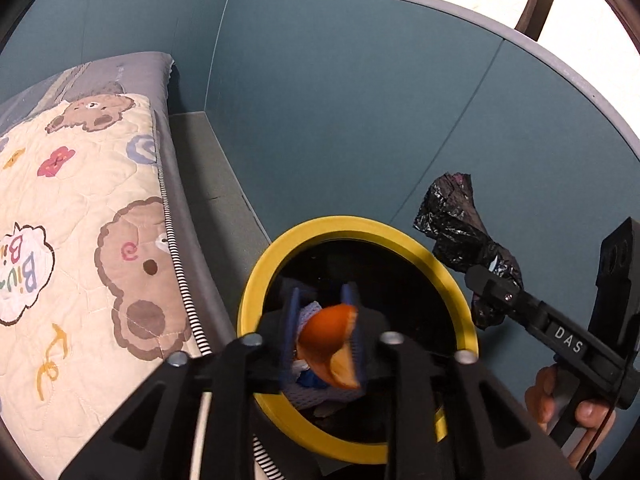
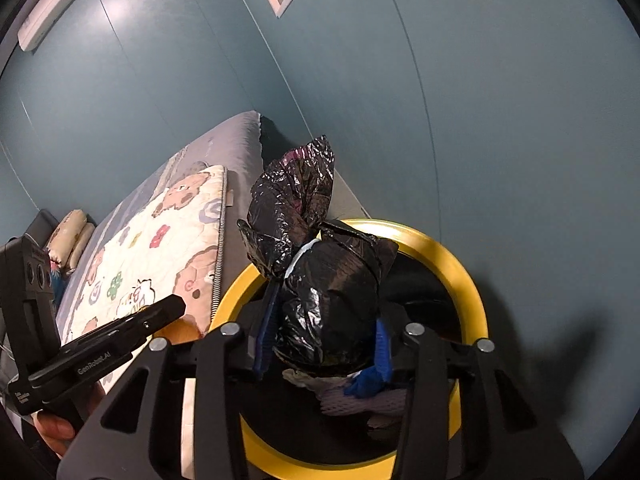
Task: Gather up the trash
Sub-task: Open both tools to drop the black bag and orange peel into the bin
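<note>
Dropping trash is the step in hand: left tongs (image 1: 324, 336) hold an orange peel (image 1: 330, 340) loosely over the yellow-rimmed bin (image 1: 360, 226) at lower centre, right tongs (image 2: 324, 332) narrowly flank a black bag (image 2: 332, 300) above it; next, both must release fully.

One yellow-rimmed bin (image 1: 362, 228) was seen. One piece of orange peel (image 1: 330, 338) and one crumpled black bag (image 2: 320, 280) were counted above it. Two grippers were counted, the left gripper (image 1: 324, 332) and the right gripper (image 2: 324, 332). One bed (image 1: 188, 216) and one bear quilt (image 1: 80, 220) were seen.
</note>
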{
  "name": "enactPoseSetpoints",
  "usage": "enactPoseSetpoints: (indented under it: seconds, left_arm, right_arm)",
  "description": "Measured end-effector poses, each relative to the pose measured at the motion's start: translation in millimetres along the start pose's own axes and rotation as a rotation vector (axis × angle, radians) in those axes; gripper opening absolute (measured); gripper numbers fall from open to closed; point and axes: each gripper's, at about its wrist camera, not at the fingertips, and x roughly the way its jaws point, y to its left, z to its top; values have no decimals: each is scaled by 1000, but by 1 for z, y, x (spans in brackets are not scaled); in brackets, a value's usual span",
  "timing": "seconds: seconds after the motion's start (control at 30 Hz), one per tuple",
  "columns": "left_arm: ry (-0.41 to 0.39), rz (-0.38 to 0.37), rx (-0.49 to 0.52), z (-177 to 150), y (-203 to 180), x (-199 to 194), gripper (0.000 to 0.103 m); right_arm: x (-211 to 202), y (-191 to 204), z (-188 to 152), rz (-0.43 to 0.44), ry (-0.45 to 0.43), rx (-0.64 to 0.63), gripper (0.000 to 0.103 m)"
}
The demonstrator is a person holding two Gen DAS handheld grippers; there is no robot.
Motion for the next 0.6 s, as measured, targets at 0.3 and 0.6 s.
enactPoseSetpoints:
  seconds: [0.3,0.6]
  left_arm:
    - [-65,-2,-19,1,3,-28,62]
    - [-127,28,-76,-4,27,-70,63]
  right_arm:
    - [-4,-10,1,-25,-18,30,56]
    - [-29,5,-1,17,-31,11,59]
